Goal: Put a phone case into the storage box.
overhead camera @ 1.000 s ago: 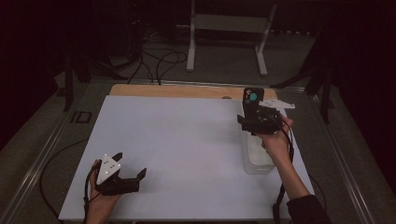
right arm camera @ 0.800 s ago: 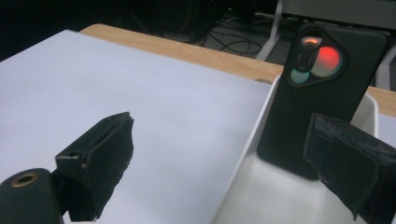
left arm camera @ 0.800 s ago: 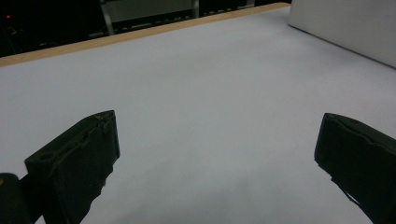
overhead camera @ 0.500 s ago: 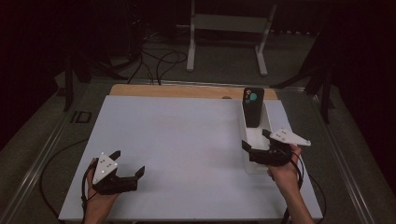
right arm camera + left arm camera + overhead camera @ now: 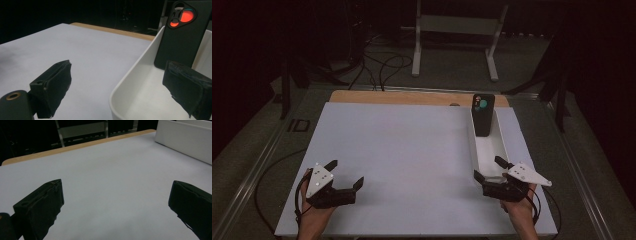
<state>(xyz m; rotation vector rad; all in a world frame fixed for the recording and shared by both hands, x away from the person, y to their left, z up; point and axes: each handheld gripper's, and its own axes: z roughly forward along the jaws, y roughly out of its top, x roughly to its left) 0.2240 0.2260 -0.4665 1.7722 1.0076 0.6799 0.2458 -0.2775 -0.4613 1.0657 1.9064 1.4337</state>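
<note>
black phone case (image 5: 182,35), red-lit camera cutout, upright in white tray (image 5: 135,100); both grippers wide open, empty

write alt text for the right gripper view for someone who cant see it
A black phone case with an orange-red patch in its camera cutout stands leaning at the far end of a white tray. The right gripper is open, one jaw over the white table and one over the tray.

— Where do the cameras sit?
— One high at six o'clock, facing twelve. Two ride low over the table (image 5: 412,150), near it, both catching the tray (image 5: 185,140) at two o'clock.
</note>
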